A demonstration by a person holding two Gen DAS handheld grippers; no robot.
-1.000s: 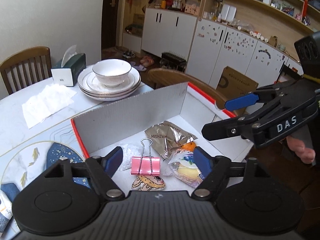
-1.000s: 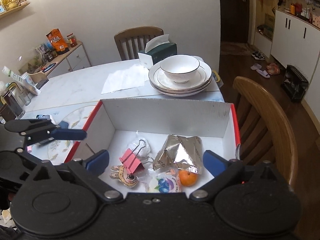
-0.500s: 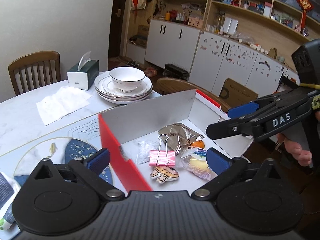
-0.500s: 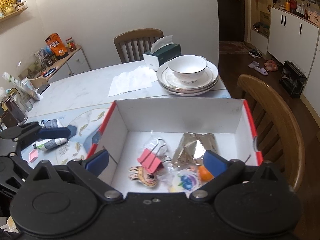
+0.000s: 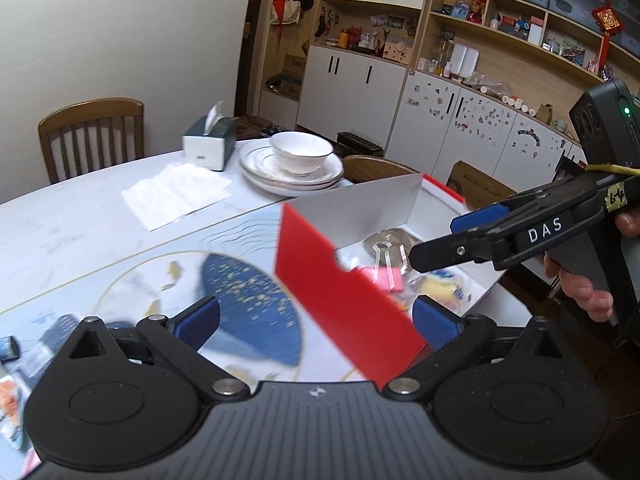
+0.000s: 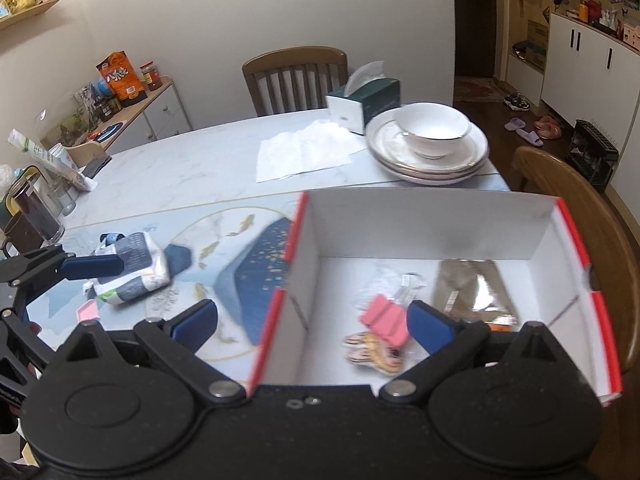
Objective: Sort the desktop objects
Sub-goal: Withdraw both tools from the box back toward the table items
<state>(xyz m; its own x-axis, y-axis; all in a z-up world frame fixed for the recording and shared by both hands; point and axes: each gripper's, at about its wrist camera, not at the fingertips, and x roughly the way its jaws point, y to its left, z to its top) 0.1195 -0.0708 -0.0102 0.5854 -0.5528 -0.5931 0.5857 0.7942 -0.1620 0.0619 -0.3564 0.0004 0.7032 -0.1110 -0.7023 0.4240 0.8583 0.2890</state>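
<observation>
On the table's left side, in the right wrist view, a white-and-grey wrapped packet [image 6: 132, 272] lies on the blue placemat [image 6: 256, 280], well left of the red-edged box [image 6: 298, 248]. A small pink item [image 6: 89, 311] sits just near of it. The packet's long axis runs roughly left to right, tilted slightly. The left gripper [image 6: 86, 266] is the nearer one: its blue fingertip sits right at the packet's left end, jaws spread wide, nothing between them. The right gripper [image 6: 312, 320] straddles the box's left wall, also spread and empty. Inside the box lie a pink binder clip [image 6: 382, 318], a cartoon sticker [image 6: 374, 354] and a foil packet [image 6: 470, 288].

Compared with a second ago, both cameras have swung left: then the box filled both views, now the placemat and packet do, and the left jaws have widened.
</observation>
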